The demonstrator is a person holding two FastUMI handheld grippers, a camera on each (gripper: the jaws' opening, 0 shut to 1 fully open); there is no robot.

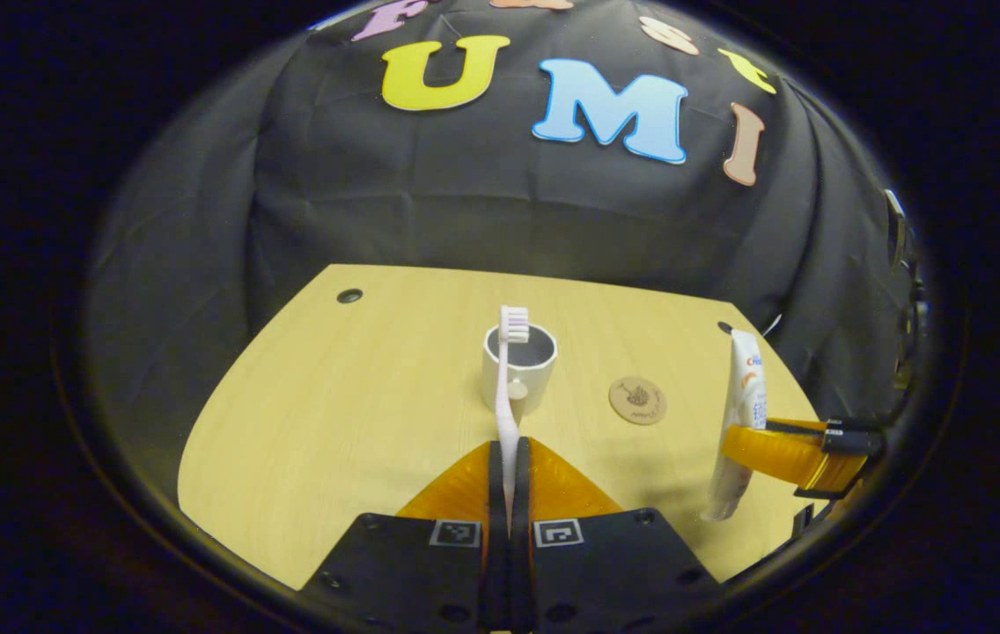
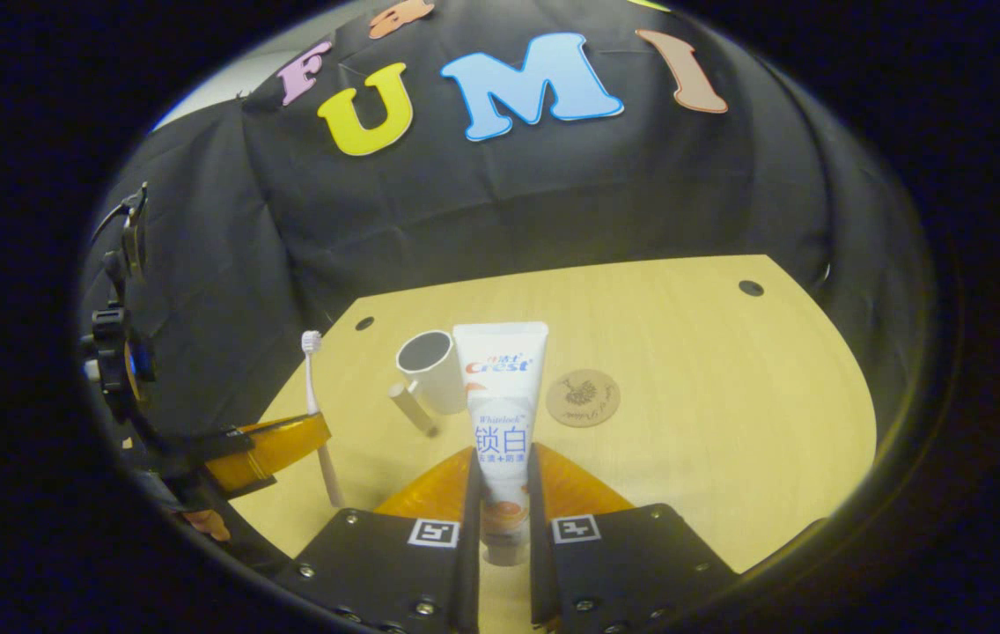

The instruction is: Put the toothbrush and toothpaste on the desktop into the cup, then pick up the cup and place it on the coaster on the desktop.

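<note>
Left gripper: fingers pressed close together on the lower handle of the toothbrush, which stands upright between them, bristle head on top. In the right gripper view this gripper sits at the table's left edge with the brush rising from it.

Right gripper: fingers clamped on the lower, cap end of the toothpaste, tube upright with its flat crimped end on top. In the left gripper view it hangs over the table's right edge, the tube standing through it.

Cup: white, upright on the table, near the middle toward the far edge, beyond the left gripper's fingers; the brush head lines up with its rim in that view. Handle faces the near edge.

Coaster: round, flat on the table just right of the cup, apart from it.

Both items: held above the table, not in the cup.
</note>
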